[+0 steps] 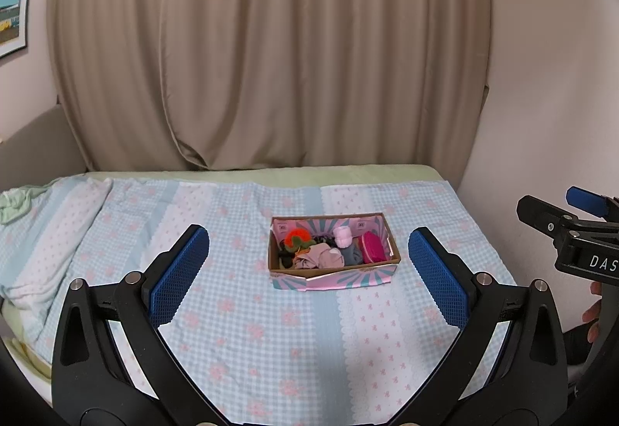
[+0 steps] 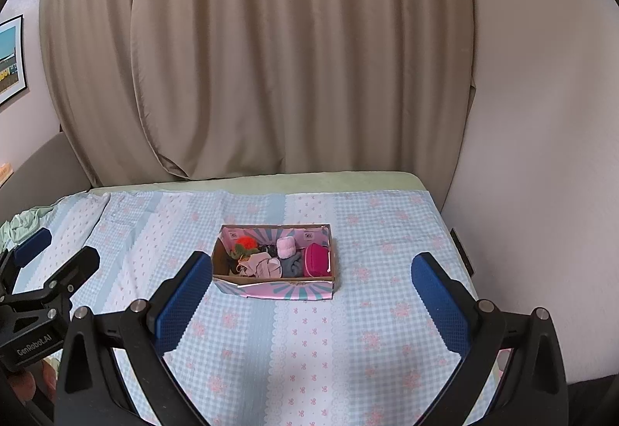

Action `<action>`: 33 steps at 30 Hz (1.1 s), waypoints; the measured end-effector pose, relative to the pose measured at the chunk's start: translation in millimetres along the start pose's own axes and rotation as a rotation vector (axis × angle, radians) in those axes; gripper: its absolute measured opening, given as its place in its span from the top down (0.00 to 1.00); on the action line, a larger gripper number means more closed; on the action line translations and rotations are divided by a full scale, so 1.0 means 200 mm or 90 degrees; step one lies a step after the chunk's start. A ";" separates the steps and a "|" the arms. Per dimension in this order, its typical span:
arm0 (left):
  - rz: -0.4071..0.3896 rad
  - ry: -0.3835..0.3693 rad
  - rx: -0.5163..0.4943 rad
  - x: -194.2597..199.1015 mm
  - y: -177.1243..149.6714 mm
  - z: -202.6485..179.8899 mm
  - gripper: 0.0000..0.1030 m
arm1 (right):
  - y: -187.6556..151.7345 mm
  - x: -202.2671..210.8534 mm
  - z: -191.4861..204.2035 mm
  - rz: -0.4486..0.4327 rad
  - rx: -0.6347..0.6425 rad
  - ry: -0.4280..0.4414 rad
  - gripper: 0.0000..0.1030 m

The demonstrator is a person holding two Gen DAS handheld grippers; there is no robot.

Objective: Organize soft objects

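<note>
Left wrist view
- Left gripper [image 1: 307, 252]: jaws spread wide, holding nothing, above the checked bedspread [image 1: 271, 341].
- Cardboard box [image 1: 332, 277]: mid-bed, straight ahead between the blue pads, well apart from them.
- Soft objects: all inside the box; orange plush [image 1: 298, 236] at left, pale pink roll [image 1: 342, 236] at the back, magenta pouch [image 1: 372, 247] at right, beige cloth [image 1: 315, 258] in front.
- Surroundings: beige curtain [image 1: 309, 51] behind the bed, wall close on the right, rumpled green cloth [image 1: 15, 203] far left.
- Right gripper [image 1: 572, 223]: at the right edge, cropped.

Right wrist view
- Right gripper [image 2: 309, 273]: jaws released, empty.
- Box [image 2: 278, 290]: just beyond the left pad, nothing blocking it.
- Left gripper [image 2: 46, 259]: at the left edge.
- Framed picture [image 2: 9, 58]: on the left wall.
</note>
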State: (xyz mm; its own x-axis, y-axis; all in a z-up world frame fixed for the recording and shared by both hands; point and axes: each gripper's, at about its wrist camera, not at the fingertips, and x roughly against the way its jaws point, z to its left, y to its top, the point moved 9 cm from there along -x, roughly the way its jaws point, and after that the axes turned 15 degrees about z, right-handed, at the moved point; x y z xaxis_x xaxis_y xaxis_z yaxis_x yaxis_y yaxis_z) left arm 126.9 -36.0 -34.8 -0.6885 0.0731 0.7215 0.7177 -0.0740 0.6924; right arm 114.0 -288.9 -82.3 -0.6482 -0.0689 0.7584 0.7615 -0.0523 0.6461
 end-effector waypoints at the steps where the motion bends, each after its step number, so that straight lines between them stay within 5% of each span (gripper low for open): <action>1: -0.001 0.000 0.000 0.00 0.00 0.00 0.00 | 0.00 0.00 0.00 0.000 0.000 0.000 0.01; 33: -0.022 0.025 0.000 -0.02 0.01 -0.01 0.00 | 0.05 -0.03 -0.02 0.004 0.002 -0.003 0.01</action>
State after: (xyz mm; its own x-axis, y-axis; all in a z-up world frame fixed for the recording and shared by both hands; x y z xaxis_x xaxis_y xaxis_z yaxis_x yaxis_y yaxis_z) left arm 131.9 -37.7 -36.4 -0.7164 0.0362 0.6968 0.6936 -0.0719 0.7168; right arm 125.6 -292.5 -80.0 -0.6431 -0.0644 0.7631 0.7658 -0.0479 0.6413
